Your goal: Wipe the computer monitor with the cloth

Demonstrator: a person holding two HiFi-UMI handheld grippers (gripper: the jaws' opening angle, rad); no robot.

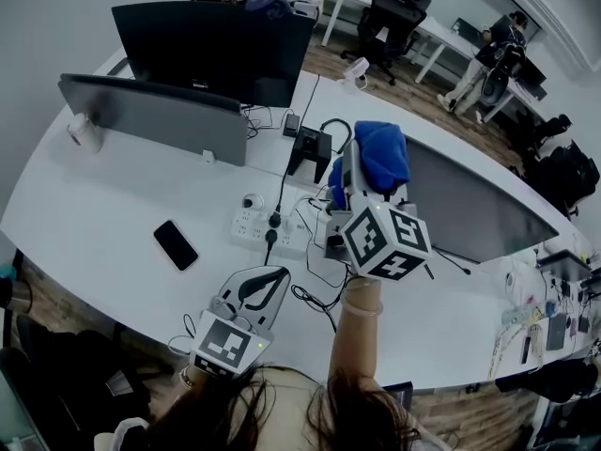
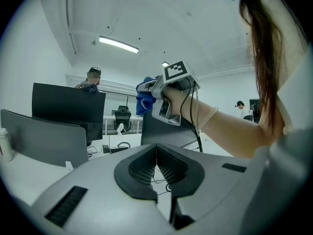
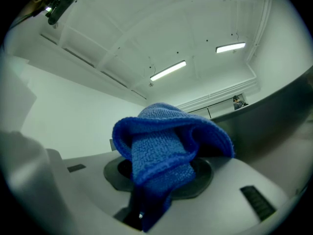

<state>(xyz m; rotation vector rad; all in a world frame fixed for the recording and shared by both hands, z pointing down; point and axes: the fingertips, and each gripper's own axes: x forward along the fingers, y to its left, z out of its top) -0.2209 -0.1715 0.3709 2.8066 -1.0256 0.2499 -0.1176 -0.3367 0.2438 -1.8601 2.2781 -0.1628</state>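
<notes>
A long white desk curves across the room, with a black monitor standing at its far end and a grey panel running along the right side. The right gripper is raised above the desk's middle, just beside that panel, its jaws clamped on a bunched blue cloth that flops over them. The left gripper sits lower and nearer the person, jaws pressed together with nothing between. A dark phone lies flat on the desk to the left.
</notes>
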